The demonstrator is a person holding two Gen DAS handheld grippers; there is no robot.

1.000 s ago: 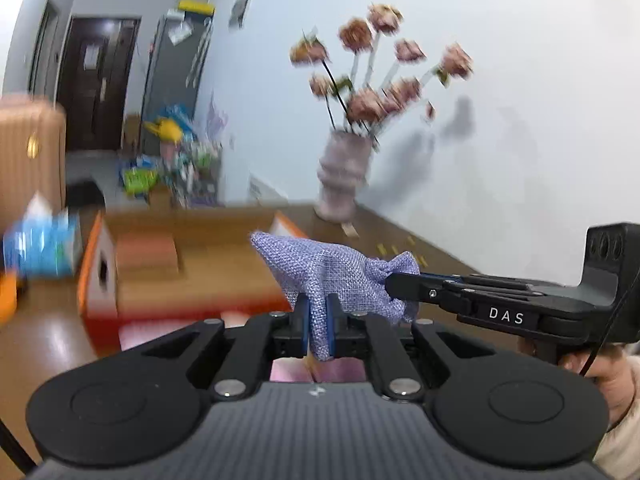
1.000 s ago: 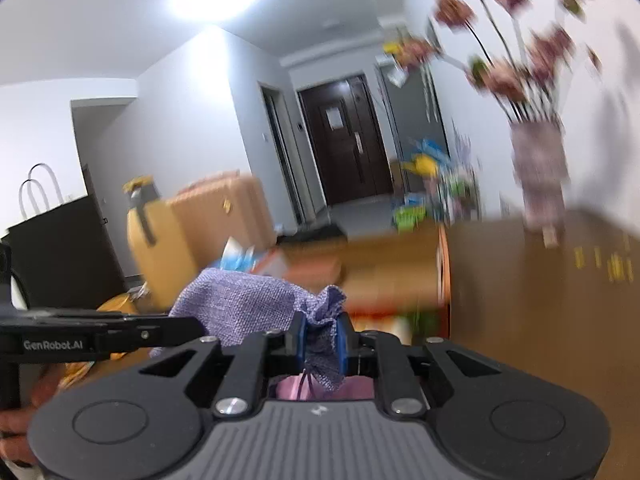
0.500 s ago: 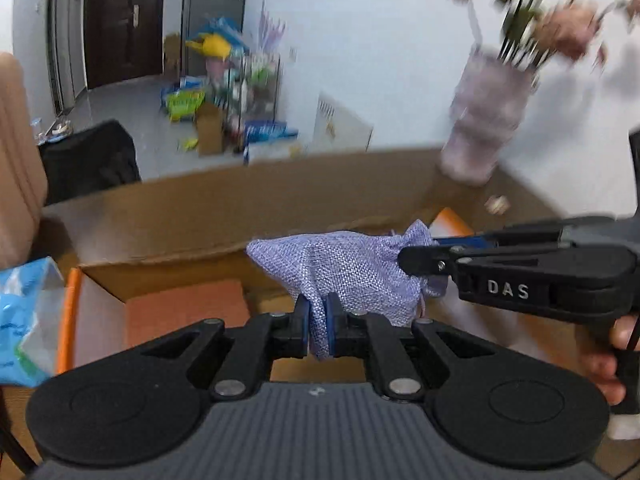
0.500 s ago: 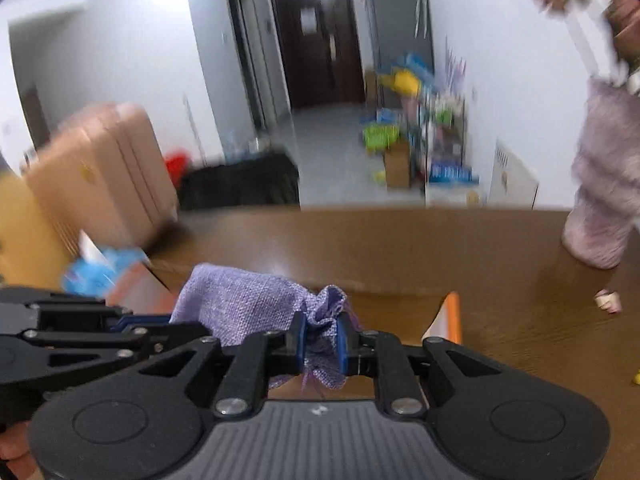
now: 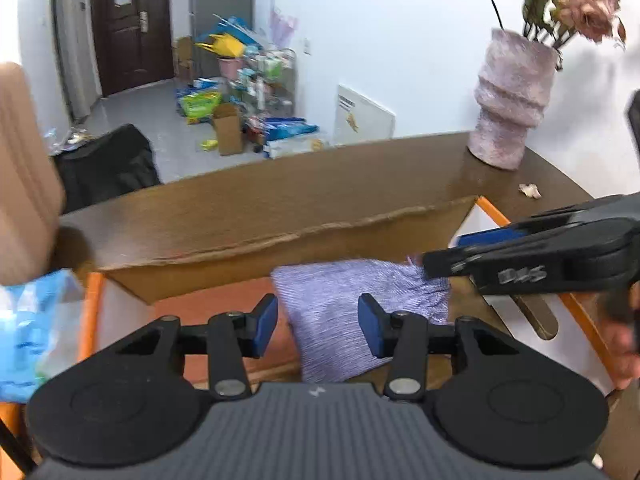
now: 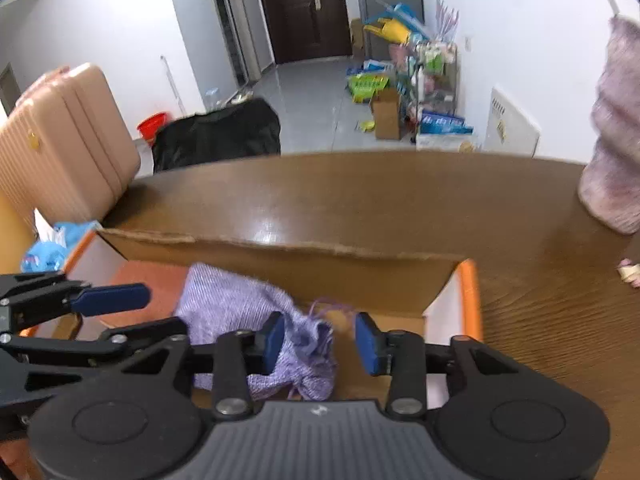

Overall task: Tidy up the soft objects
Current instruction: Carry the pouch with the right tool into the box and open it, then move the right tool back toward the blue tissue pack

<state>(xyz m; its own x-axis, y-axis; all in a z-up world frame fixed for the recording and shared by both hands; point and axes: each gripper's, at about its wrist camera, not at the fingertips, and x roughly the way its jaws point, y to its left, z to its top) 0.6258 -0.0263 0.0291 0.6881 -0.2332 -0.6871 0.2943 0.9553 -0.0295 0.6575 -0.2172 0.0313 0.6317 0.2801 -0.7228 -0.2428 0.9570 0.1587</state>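
Now both grippers, left and right, have just opened, pads clear of the pouch; it lies left-to-right in the box, gathered mouth rightward.

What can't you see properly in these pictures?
- Box floor: left wrist view, hidden by the purple pouch and the gripper body.
- Pouch's lower part: right wrist view, behind the right hand-held gripper.
- Vase: right wrist view, blurred, cut off by the edge.
- Label on the right hand-held gripper: left wrist view, blurred.

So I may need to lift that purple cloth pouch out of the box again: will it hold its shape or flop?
The purple pouch will probably flop: its woven cloth lies creased and slumped in the cardboard box. It likely won't slip, given the coarse weave.
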